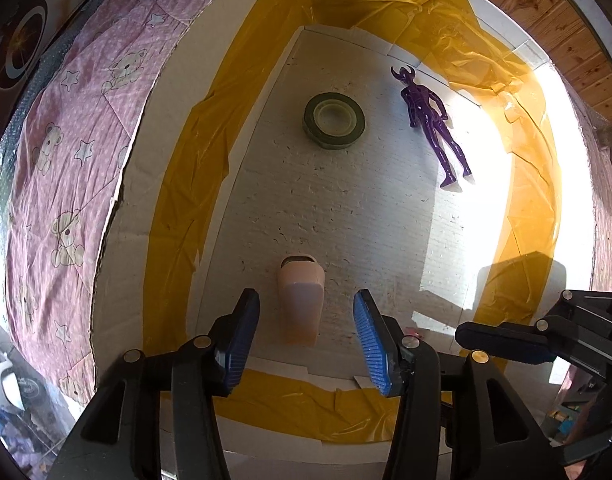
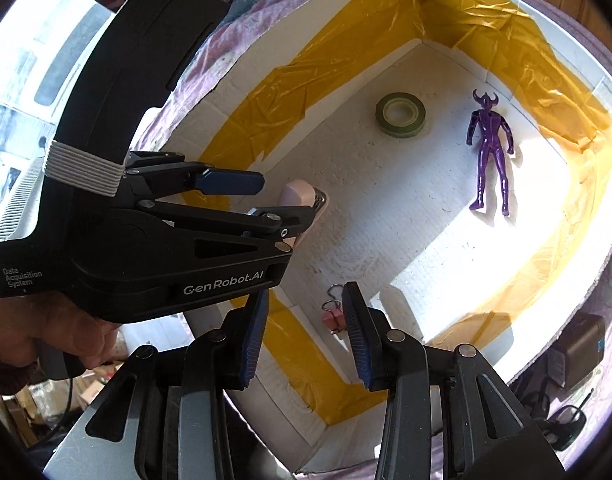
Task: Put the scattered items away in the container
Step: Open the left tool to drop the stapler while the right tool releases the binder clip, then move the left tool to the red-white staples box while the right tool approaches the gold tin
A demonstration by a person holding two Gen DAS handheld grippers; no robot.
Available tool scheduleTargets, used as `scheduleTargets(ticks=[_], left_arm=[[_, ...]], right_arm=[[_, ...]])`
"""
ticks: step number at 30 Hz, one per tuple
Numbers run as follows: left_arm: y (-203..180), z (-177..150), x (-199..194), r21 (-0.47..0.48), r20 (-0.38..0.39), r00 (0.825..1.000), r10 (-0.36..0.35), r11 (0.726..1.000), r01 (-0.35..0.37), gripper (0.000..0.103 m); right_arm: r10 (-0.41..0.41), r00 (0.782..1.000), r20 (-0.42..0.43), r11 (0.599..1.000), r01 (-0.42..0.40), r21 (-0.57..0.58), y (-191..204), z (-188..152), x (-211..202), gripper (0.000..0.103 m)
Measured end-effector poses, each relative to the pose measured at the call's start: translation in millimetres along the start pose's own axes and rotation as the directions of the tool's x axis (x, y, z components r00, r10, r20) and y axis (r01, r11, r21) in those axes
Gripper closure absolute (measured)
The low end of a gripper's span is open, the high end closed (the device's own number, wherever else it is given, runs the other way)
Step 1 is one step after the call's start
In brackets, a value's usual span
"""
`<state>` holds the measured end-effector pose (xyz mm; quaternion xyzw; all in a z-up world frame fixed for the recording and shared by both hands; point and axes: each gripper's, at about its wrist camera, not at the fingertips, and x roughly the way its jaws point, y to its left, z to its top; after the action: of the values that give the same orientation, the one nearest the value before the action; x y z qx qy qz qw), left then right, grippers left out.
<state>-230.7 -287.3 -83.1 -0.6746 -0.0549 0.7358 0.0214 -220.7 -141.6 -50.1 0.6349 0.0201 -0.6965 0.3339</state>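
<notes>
A white foam box (image 1: 174, 92) lined with yellow tape holds a green tape roll (image 1: 333, 120), a purple horned figure (image 1: 429, 120) and a pale pink oblong item (image 1: 300, 304). My left gripper (image 1: 306, 300) hangs open just above the pink item, one finger on each side of it. In the right wrist view the same box (image 2: 234, 80) shows the tape roll (image 2: 399, 114), the figure (image 2: 491, 156) and the pink item (image 2: 298, 196) under the left gripper (image 2: 286, 200). My right gripper (image 2: 306, 294) is open over a pink binder clip (image 2: 333, 318) on the box floor.
A pink teddy-bear cloth (image 1: 66, 140) lies under and around the box. Wooden boards (image 1: 565, 20) show at the top right. A hand (image 2: 66, 328) holds the left gripper. A dark adapter with cables (image 2: 581, 344) sits outside the box's right wall.
</notes>
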Motion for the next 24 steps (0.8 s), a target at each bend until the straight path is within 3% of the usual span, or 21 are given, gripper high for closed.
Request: scheduleTargets(ticks=[13, 24], left_arm=[[20.0, -12.5, -62.2, -0.069, 0.138, 0.987, -0.082, 0.993, 0.092, 0.052], [-6.1, -33.9, -78.9, -0.018, 0.171, 0.978, -0.123, 0.992, 0.127, 0.052]], right_arm=[[0.000, 0.991, 0.135, 0.994, -0.014, 0.107, -21.5, -37.3, -43.8, 0.061], [0.015, 0.977, 0.215, 0.993, -0.039, 0.110, -10.6, -57.0, -59.4, 0.061]])
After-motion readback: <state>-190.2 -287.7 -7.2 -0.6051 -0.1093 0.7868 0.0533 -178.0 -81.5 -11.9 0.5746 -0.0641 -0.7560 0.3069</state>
